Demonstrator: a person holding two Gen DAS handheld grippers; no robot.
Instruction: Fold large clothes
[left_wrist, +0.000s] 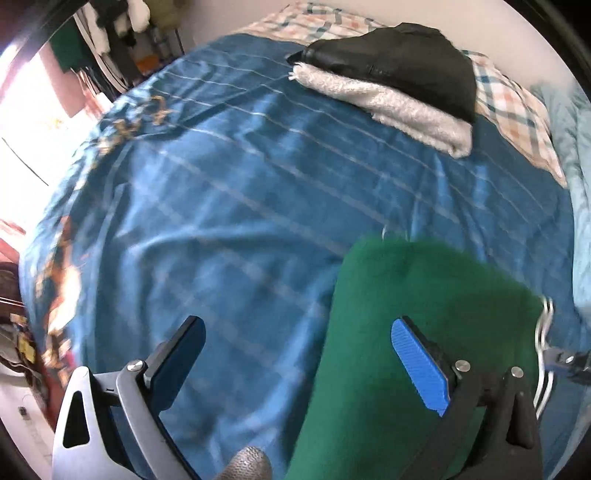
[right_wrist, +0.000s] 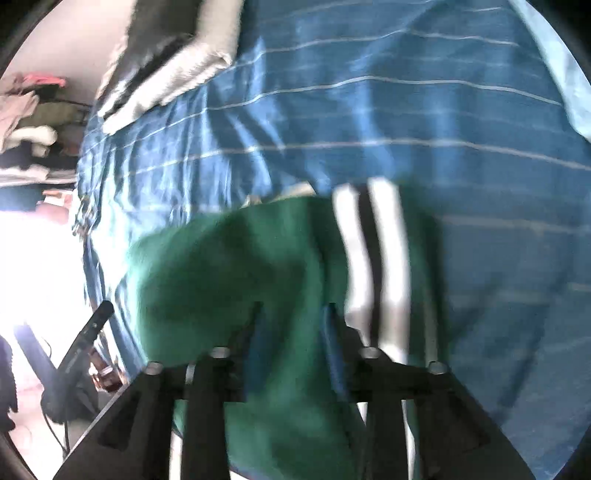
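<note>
A green garment (left_wrist: 417, 332) with white and black stripes (right_wrist: 373, 254) lies on the blue bedspread (left_wrist: 229, 192) at the near right. My left gripper (left_wrist: 295, 350) is open above the bed, its right finger (left_wrist: 417, 365) over the green cloth, its left finger (left_wrist: 177, 354) over the bedspread. My right gripper (right_wrist: 295, 332) has its fingers close together on the green garment (right_wrist: 229, 280); the view is blurred.
A folded stack, a black garment (left_wrist: 399, 59) on a white fleece one (left_wrist: 388, 107), lies at the far side of the bed by a checked pillow (left_wrist: 513, 118). Cluttered shelves (left_wrist: 122, 44) stand at the left. A bright window is at the left.
</note>
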